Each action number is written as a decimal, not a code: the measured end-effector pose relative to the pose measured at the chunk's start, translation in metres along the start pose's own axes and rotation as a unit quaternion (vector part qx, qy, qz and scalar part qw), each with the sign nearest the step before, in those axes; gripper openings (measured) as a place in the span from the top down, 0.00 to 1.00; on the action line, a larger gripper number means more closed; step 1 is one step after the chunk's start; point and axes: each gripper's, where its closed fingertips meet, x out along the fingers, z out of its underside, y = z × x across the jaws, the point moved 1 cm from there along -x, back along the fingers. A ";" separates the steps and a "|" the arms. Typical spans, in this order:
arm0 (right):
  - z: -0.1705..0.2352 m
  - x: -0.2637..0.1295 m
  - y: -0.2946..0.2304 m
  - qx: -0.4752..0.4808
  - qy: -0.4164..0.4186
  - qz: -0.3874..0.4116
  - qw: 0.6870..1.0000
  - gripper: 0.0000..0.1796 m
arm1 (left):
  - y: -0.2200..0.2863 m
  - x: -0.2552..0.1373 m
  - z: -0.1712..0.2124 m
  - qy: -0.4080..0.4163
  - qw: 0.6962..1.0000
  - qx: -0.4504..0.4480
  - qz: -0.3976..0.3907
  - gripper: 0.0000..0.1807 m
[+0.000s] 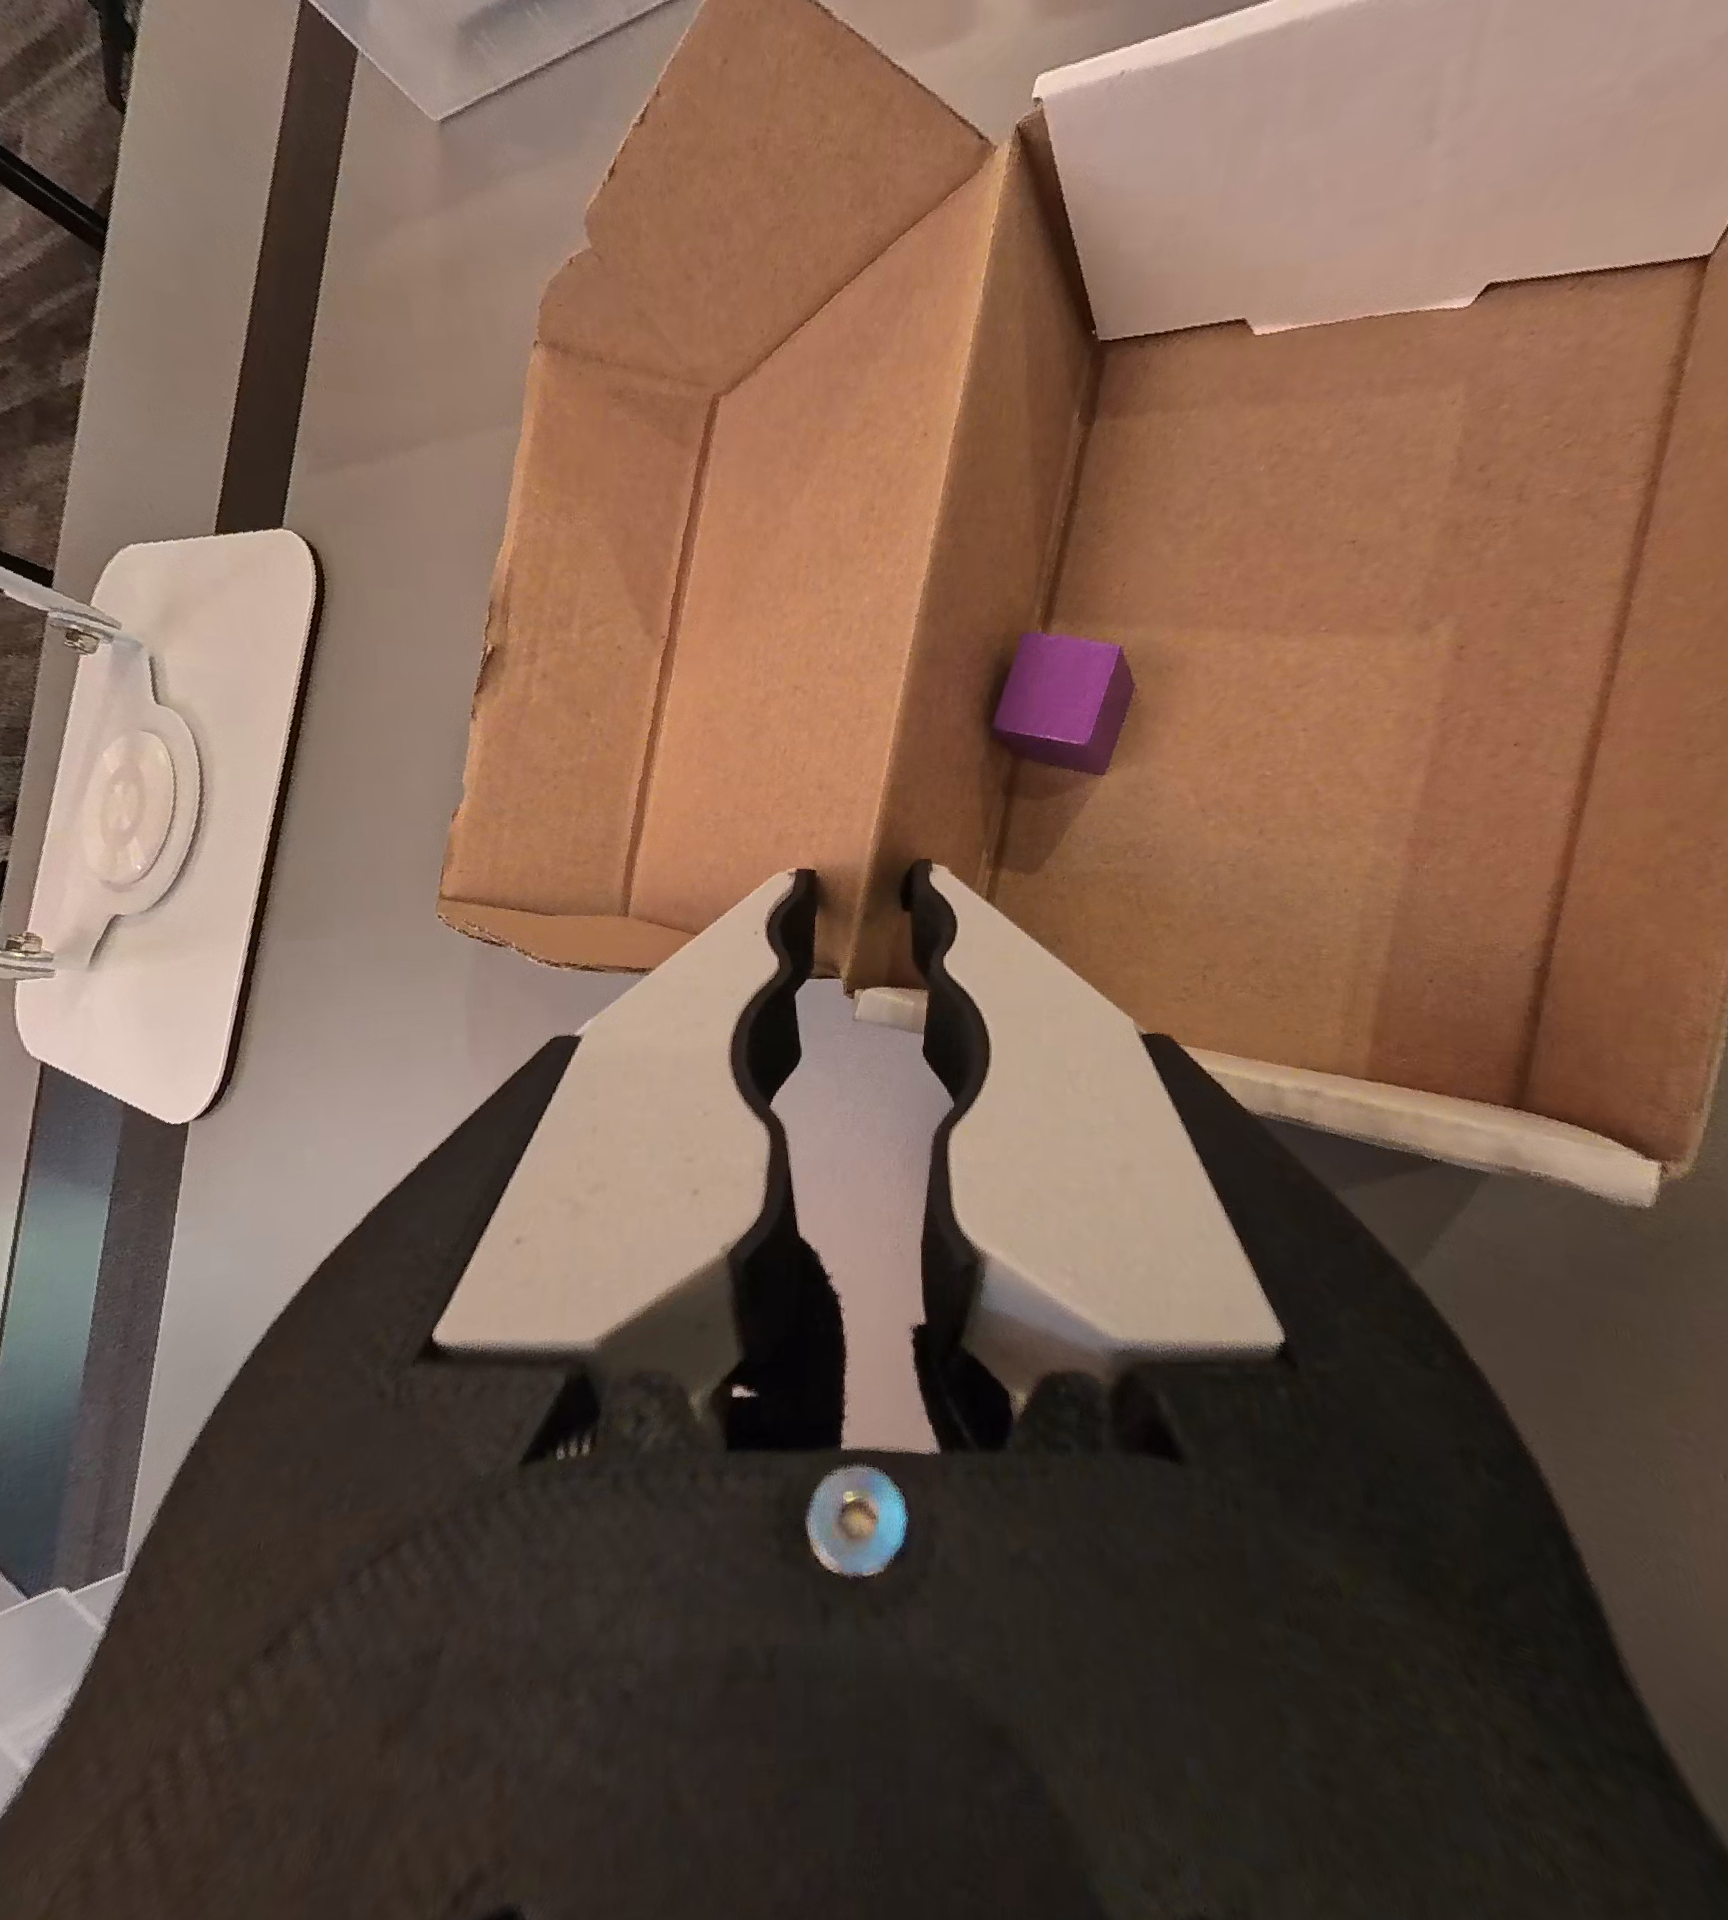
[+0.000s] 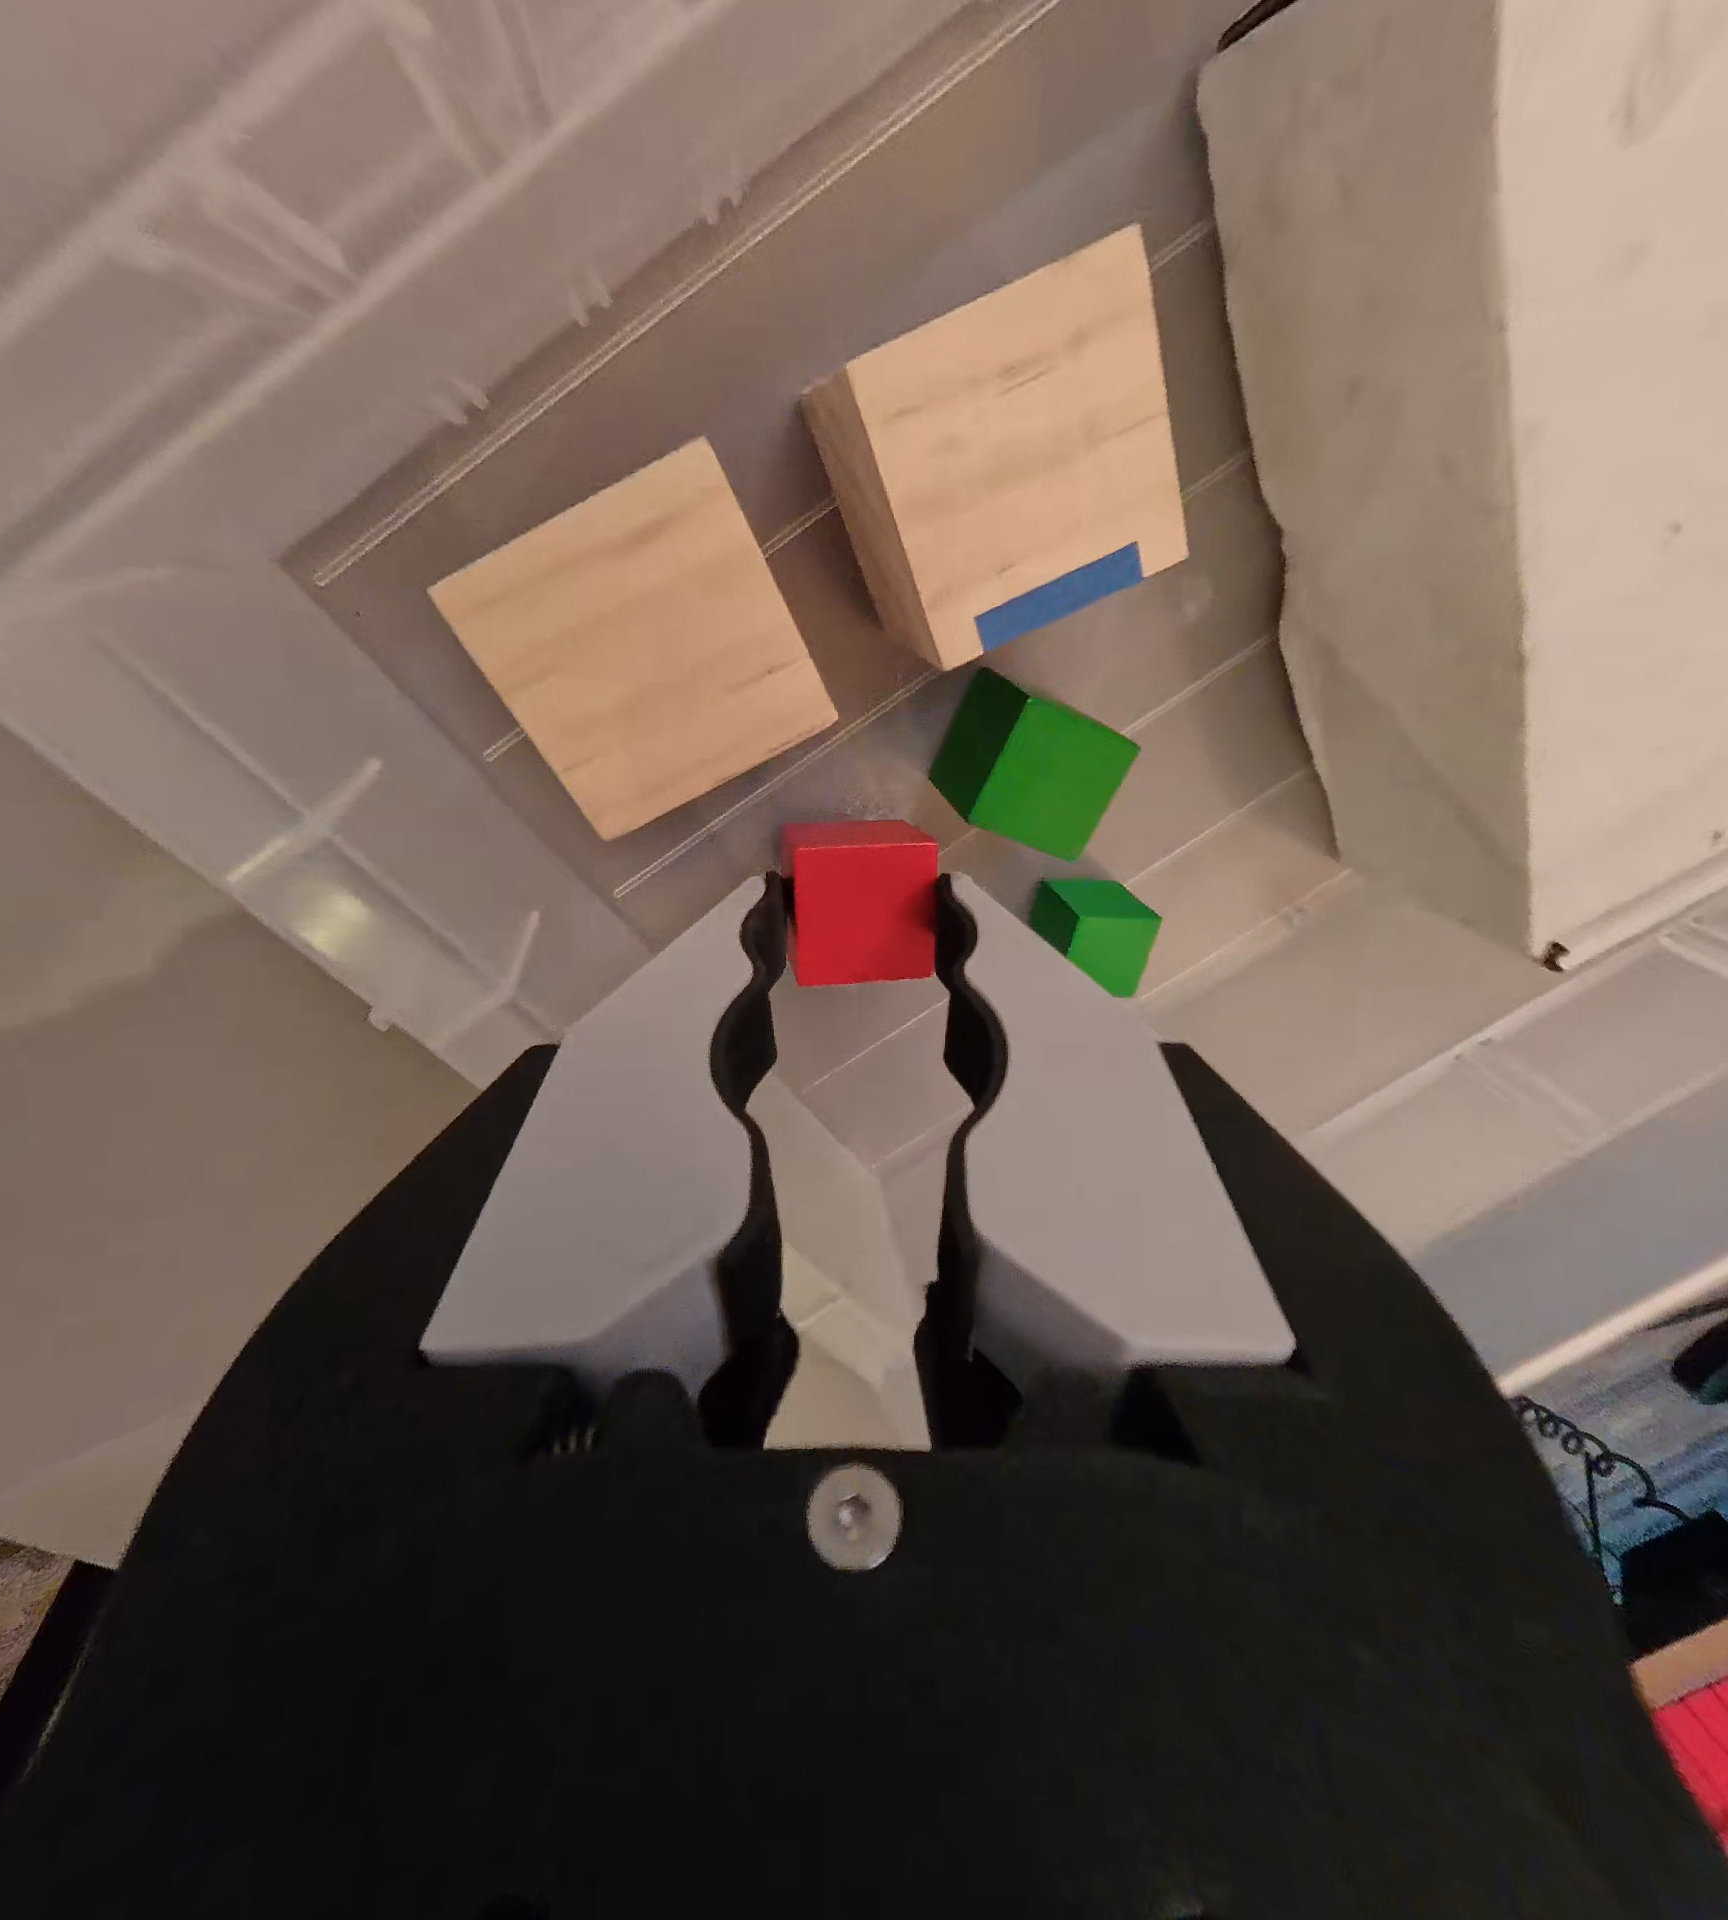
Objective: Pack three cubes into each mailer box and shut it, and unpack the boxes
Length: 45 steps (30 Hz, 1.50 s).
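Note:
In the left wrist view an open brown mailer box [image 1: 1359, 727] lies on the grey table, its lid [image 1: 694, 540] folded out to the left. One purple cube [image 1: 1062, 702] sits on the box floor by the left wall. My left gripper [image 1: 862, 885] is closed on the near end of the upright wall [image 1: 901, 623] between lid and box. In the right wrist view my right gripper [image 2: 860, 902] is shut on a red cube [image 2: 862, 906], held above a clear plastic bin [image 2: 486, 831]. Two green cubes lie in the bin, a larger one [image 2: 1031, 764] and a smaller one [image 2: 1099, 933].
Two pale wooden blocks [image 2: 631, 634] [image 2: 1016, 436] lie in the bin, one with blue tape. A white box [image 2: 1566, 416] stands at the bin's right. A white mount plate [image 1: 164, 821] sits near the table's left edge. A white box flap [image 1: 1411, 156] rises behind the mailer.

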 end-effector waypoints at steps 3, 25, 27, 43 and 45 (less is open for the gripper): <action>-0.002 0.006 -0.002 0.001 0.007 -0.011 1.000 0.81 | 0.000 0.000 0.000 -0.001 1.000 0.001 -0.001 0.91; -0.247 -0.063 -0.199 -0.177 0.252 -0.066 0.949 0.80 | 0.000 0.000 -0.001 0.006 1.000 0.007 -0.003 0.91; -0.253 -0.046 -0.197 -0.173 0.227 -0.049 0.957 0.81 | 0.000 0.000 -0.001 0.012 1.000 0.002 0.000 0.91; -0.245 -0.036 -0.200 -0.187 0.168 -0.040 0.967 0.83 | 0.000 0.000 -0.001 0.028 1.000 -0.011 0.009 0.91; -0.249 -0.038 -0.198 -0.180 0.175 -0.031 0.968 0.83 | 0.000 0.000 -0.001 0.032 0.999 -0.015 0.011 0.91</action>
